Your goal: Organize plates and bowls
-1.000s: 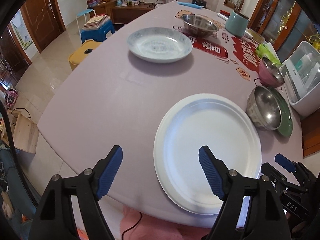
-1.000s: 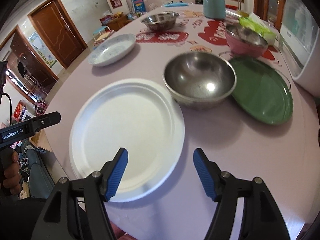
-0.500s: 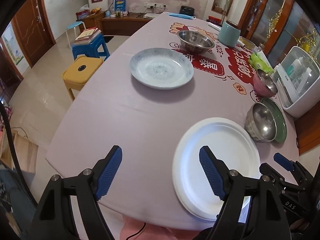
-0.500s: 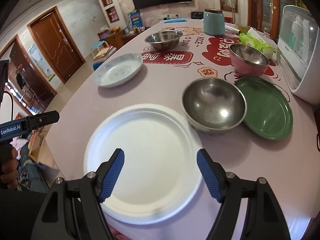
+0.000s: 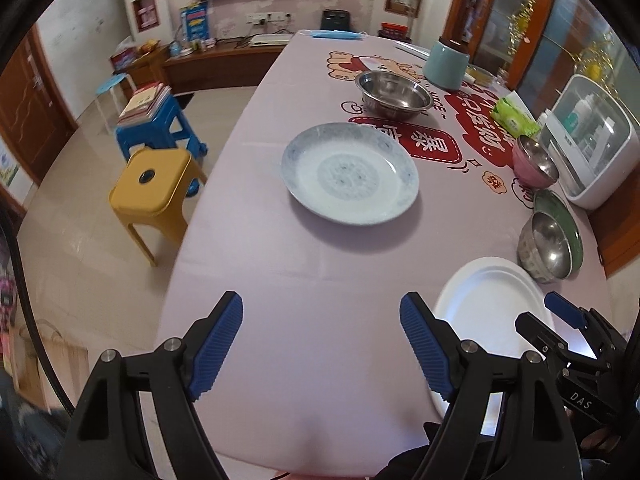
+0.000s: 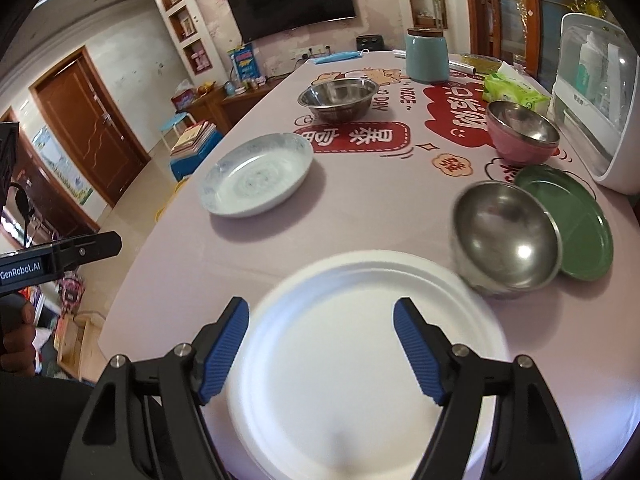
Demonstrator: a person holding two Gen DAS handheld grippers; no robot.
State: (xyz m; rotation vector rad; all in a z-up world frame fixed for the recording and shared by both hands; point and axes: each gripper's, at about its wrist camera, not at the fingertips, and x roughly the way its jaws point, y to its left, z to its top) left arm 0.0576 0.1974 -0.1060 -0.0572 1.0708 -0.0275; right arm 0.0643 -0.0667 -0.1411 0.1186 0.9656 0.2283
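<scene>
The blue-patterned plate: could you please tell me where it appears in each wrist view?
Left wrist: blue-patterned plate sits centre, slightly above the middle.
Right wrist: it sits left of centre, upper half.
Shared landmark: the large steel bowl lies beyond it in both.

Clothed table [image 5: 280, 280] — plates [image 6: 256, 176], bowls [image 6: 340, 98], jar [image 6: 426, 56]

Setting: a home, combined dining and living room. Long table [image 5: 320, 272] under a printed pink cloth; wall-mounted television [image 6: 292, 0], wooden doors [image 6: 86, 120], built-in shelves [image 6: 182, 20]. Plastic stools [image 5: 154, 190] on tiled floor; a countertop dish cabinet [image 6: 596, 100] stands at the table edge.
</scene>
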